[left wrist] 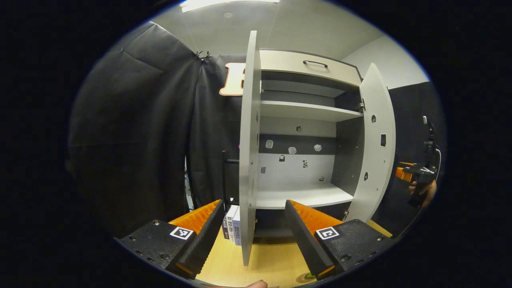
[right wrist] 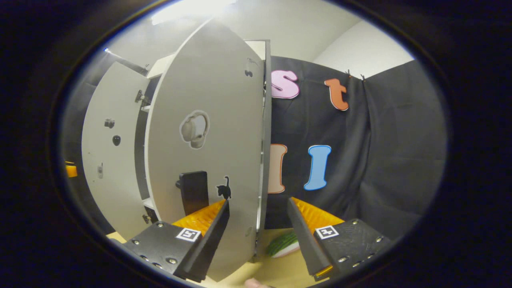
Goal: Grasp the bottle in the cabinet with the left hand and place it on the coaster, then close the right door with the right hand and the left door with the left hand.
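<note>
Grey doors: both stand open. The left door (left wrist: 249, 148) shows edge-on in the left gripper view, and the right door (right wrist: 208, 160) is close up in the right gripper view.
Cabinet: the cabinet (left wrist: 308, 132) has pale shelves and a dark back strip with small stickers on it. The shelves I can see have nothing on them.
Bottle: I see no bottle on those shelves. I cannot tell from here if it sits on the coaster.
Coaster: a round bit at the counter's near edge (left wrist: 305, 277) might be it, but it is too small to tell.
Left gripper: the left gripper (left wrist: 256, 236) is spread wide and holds nothing. The left door's edge stands between its fingers, farther off.
Right gripper: the right gripper (right wrist: 258, 240) is also wide and empty, with the right door's free edge between its fingers.
How doors will feel: I think they are stiff, flat boards that swing easily on hinges. A push on the flat face near the free edge should work best. The black handle (right wrist: 193, 192) is another spot to use.
Counter: the counter (left wrist: 276, 260) is smooth yellow wood. A green striped thing (right wrist: 282, 243) lies on it by the right door.
Room: black cloth walls, a white ceiling and a bright lamp overhead.
</note>
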